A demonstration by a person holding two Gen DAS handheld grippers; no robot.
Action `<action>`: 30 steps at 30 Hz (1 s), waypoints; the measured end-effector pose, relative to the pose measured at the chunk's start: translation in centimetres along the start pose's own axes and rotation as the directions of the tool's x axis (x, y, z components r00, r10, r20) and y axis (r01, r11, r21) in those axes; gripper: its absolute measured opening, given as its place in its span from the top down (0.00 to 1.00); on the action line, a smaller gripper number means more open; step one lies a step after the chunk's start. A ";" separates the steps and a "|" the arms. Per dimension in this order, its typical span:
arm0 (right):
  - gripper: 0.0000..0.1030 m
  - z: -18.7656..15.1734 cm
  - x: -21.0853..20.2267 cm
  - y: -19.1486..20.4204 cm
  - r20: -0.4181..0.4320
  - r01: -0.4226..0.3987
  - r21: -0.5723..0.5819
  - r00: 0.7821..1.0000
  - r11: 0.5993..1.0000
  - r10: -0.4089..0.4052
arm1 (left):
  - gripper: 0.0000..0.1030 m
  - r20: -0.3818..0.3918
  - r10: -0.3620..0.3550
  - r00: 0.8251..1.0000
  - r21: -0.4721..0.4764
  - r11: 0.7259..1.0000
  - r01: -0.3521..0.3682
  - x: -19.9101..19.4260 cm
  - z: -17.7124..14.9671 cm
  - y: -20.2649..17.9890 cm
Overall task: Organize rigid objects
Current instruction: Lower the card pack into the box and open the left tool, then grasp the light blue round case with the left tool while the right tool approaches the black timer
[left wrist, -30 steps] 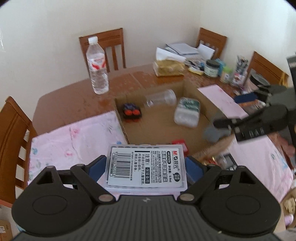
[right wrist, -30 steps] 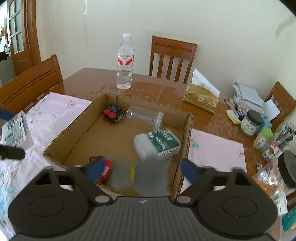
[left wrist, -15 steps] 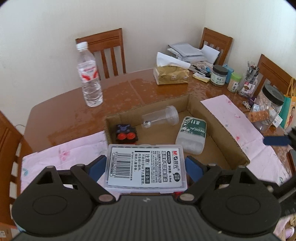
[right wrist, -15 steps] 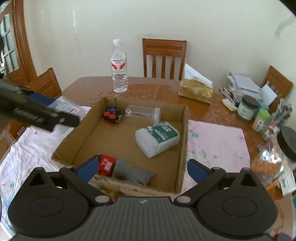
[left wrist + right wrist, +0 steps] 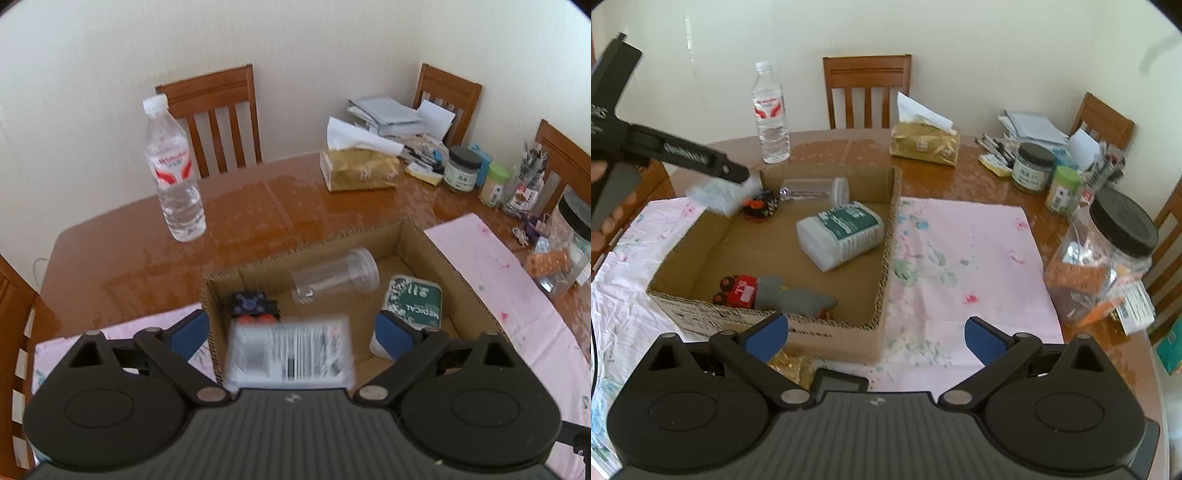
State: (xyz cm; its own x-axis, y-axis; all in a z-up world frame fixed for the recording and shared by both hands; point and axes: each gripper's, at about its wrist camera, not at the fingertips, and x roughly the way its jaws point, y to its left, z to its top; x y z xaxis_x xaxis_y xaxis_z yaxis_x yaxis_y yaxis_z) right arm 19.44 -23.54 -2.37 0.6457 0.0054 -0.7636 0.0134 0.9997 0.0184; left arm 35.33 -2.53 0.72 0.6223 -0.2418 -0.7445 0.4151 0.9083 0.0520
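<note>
My left gripper [image 5: 290,334] is open over the near left corner of the cardboard box [image 5: 458,273]. The clear plastic case with a barcode label [image 5: 290,354] is blurred between its spread fingers, apart from both pads. In the right wrist view the case [image 5: 718,195] shows as a pale blur at the box's far left wall [image 5: 701,225], under the left gripper's finger [image 5: 698,158]. My right gripper [image 5: 873,338] is open and empty in front of the box. Inside lie a clear cup [image 5: 812,190], a white medical bottle [image 5: 840,234], a black toy [image 5: 761,203], a red toy [image 5: 738,290] and a grey piece [image 5: 794,297].
A water bottle [image 5: 173,170], a tissue pack [image 5: 360,170], jars [image 5: 1032,166] and papers [image 5: 384,114] stand on the wooden table behind the box. A big black-lidded jar [image 5: 1104,254] stands at the right. Pink cloths [image 5: 964,254] lie on both sides. Chairs ring the table.
My left gripper moved forward over the box and opened; the case has left its grip and blurs downward. My right gripper pulled back and to the right, staying open.
</note>
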 end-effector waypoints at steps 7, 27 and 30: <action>0.00 -1.2 0.5 0.2 -0.027 0.013 0.021 1.000 1.000 -0.012 | 0.04 -0.002 0.002 1.000 -0.008 1.000 -0.002 -1.5 -2.0 0.5; 0.00 -6.2 -0.8 3.7 -0.128 0.124 0.086 0.985 0.989 -0.113 | 0.03 -0.035 -0.015 0.999 -0.006 1.000 0.015 -7.7 -13.4 0.6; 0.00 -7.2 -1.0 4.0 -0.151 0.131 0.088 0.982 0.987 -0.117 | 0.03 -0.057 -0.029 0.998 -0.025 0.999 0.028 -7.7 -14.8 0.0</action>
State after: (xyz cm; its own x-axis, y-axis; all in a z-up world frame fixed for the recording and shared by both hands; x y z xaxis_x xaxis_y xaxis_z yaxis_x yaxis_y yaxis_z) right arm 13.36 -19.41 -6.18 0.5172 -0.1081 -0.8490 0.1653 0.9859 -0.0248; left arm 20.73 4.42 -3.43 0.5715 -0.2484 -0.7821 0.4152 0.9096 0.0145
